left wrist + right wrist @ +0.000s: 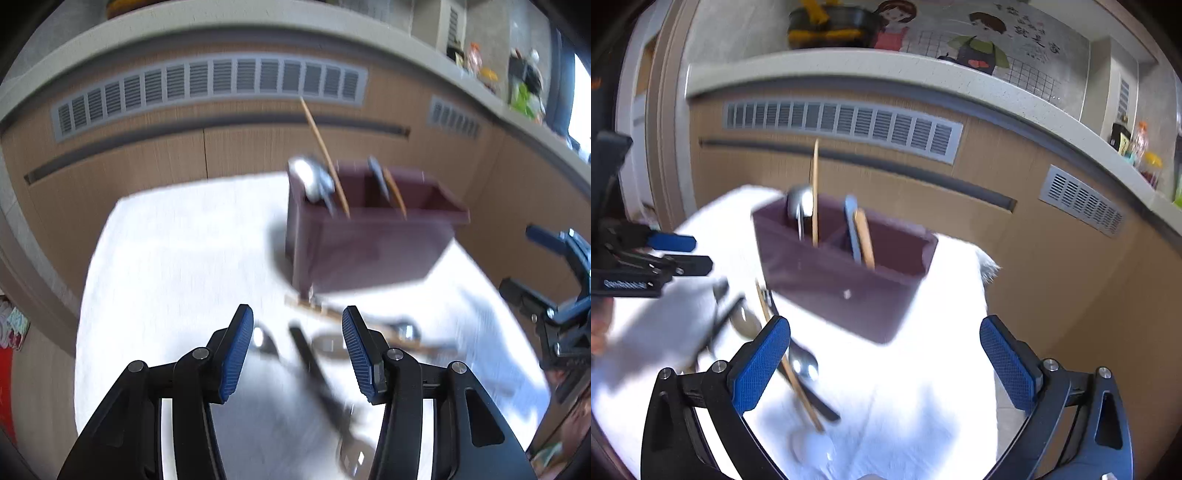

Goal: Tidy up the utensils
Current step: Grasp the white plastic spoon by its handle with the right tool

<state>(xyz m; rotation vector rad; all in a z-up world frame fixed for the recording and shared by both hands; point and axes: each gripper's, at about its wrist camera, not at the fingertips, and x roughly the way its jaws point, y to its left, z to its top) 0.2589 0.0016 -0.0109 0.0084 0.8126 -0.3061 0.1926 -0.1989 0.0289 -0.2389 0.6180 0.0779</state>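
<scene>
A white cloth covers the tabletop (923, 406). Toward its far edge stands a maroon box-shaped holder (373, 240) with a spoon, chopsticks and a knife upright inside. Loose metal spoons (332, 345) and wooden chopsticks lie before it. The left tool (297, 354) hovers half open and empty above them; the right tool (884, 365) gapes wide, empty.

Wood-grain cabinets (1015, 258) with grey vent grilles (210, 83) under a pale countertop (886, 68); cartoon wall mural (982, 40); bottles (476, 62) on the counter
</scene>
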